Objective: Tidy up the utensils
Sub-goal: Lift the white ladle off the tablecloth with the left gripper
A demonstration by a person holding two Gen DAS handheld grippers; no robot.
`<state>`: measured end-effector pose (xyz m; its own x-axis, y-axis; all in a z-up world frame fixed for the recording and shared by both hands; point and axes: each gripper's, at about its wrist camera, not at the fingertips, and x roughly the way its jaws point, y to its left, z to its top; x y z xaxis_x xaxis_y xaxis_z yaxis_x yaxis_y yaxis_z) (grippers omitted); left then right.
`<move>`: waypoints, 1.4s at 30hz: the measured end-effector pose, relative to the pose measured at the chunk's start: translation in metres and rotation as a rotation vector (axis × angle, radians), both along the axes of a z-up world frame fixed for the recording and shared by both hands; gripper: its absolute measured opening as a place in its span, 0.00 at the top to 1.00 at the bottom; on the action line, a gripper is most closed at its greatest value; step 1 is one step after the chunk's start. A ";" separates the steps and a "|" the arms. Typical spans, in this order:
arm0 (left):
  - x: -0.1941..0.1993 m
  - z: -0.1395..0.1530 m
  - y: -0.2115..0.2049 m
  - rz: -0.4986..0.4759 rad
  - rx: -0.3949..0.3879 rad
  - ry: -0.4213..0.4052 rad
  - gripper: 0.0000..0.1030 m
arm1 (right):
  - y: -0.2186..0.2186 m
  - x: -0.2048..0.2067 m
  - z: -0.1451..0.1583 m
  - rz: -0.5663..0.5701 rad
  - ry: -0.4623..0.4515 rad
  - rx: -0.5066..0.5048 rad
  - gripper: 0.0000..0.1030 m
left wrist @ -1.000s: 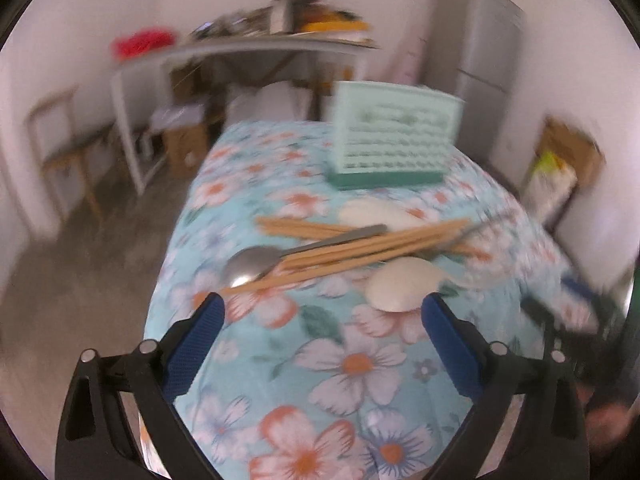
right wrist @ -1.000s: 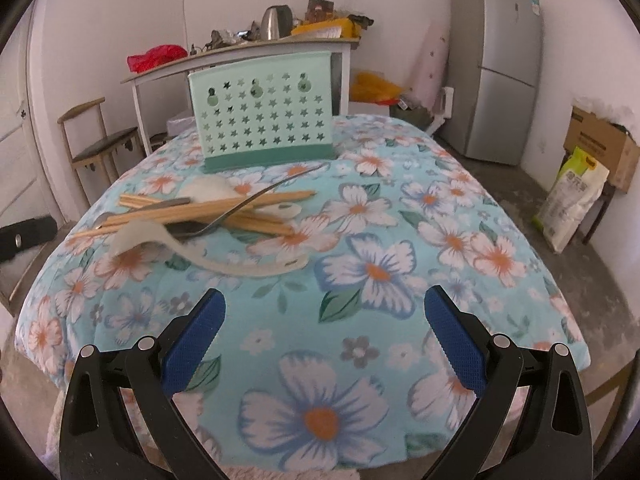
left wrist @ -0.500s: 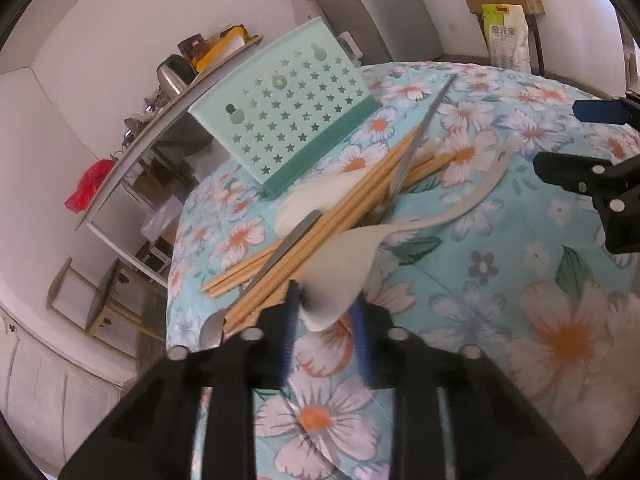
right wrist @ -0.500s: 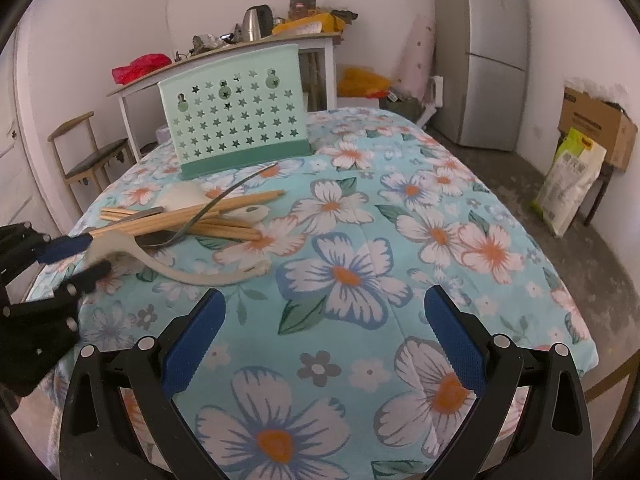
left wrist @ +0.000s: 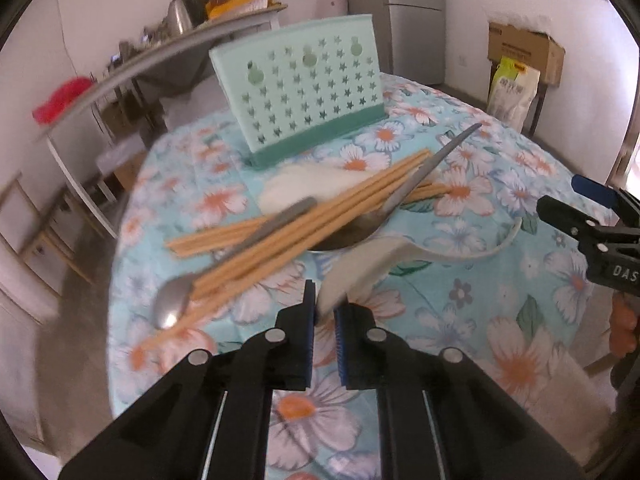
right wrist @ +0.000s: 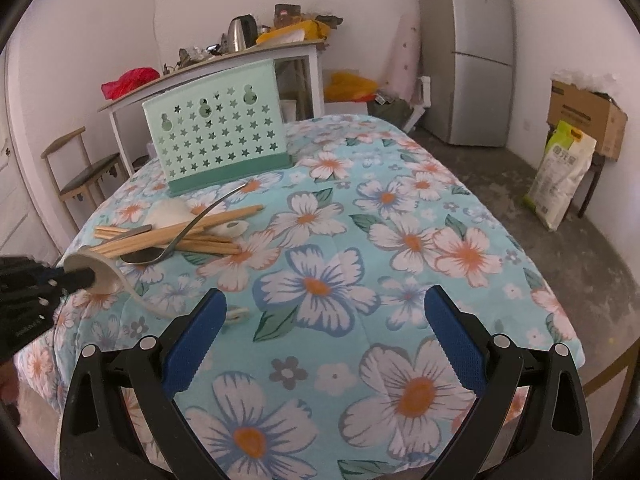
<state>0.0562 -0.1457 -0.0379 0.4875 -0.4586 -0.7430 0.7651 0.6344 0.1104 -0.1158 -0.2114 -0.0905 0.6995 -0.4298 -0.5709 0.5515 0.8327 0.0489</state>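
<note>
A beige plastic ladle spoon (left wrist: pixel 360 268) lies at the near edge of the utensil pile, its curved handle trailing right. My left gripper (left wrist: pixel 324 308) has its jaws closing, and the blue pads pinch the rim of that spoon's bowl. From the right wrist view the same spoon (right wrist: pixel 100 268) shows at far left in the left gripper (right wrist: pixel 76 276). Wooden chopsticks (left wrist: pixel 320 208), two metal spoons (left wrist: pixel 172 304) and a white spoon (left wrist: pixel 304 184) are heaped behind. A mint star-punched utensil holder (left wrist: pixel 304 92) stands beyond them. My right gripper (right wrist: pixel 326 300) hovers open over the flowered cloth, holding nothing.
The table (right wrist: pixel 400 240) wears a blue flowered cloth and drops off at left and right. A chair (right wrist: pixel 80 172) and a cluttered side table (right wrist: pixel 208 68) stand behind. A fridge (right wrist: pixel 468 52), a cardboard box (right wrist: pixel 584 116) and a sack (right wrist: pixel 560 172) are at right.
My left gripper came in to the beige spoon's bowl and went from wide open to nearly shut on its rim. The right gripper stayed open and drifted a little sideways.
</note>
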 end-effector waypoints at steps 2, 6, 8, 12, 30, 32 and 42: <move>0.001 -0.006 0.000 0.001 -0.018 0.016 0.91 | 0.000 0.000 0.000 -0.004 0.000 -0.002 0.08; 0.005 -0.011 0.001 0.016 -0.067 0.048 0.91 | 0.001 0.000 0.000 0.000 -0.001 -0.005 0.08; 0.006 -0.011 0.002 0.024 -0.096 0.066 0.91 | 0.002 -0.001 0.001 0.003 -0.005 -0.010 0.08; 0.008 -0.006 0.007 0.036 -0.141 0.079 0.91 | 0.006 -0.003 0.003 0.006 -0.019 -0.020 0.08; 0.001 0.048 0.069 0.143 -0.328 0.069 0.97 | 0.018 -0.024 0.033 -0.013 -0.126 -0.065 0.12; 0.001 0.054 0.079 0.158 -0.359 0.073 0.98 | 0.021 -0.026 0.035 -0.010 -0.130 -0.075 0.13; 0.005 0.091 0.132 0.274 -0.471 0.002 0.98 | 0.041 -0.018 0.037 0.062 -0.125 -0.119 0.23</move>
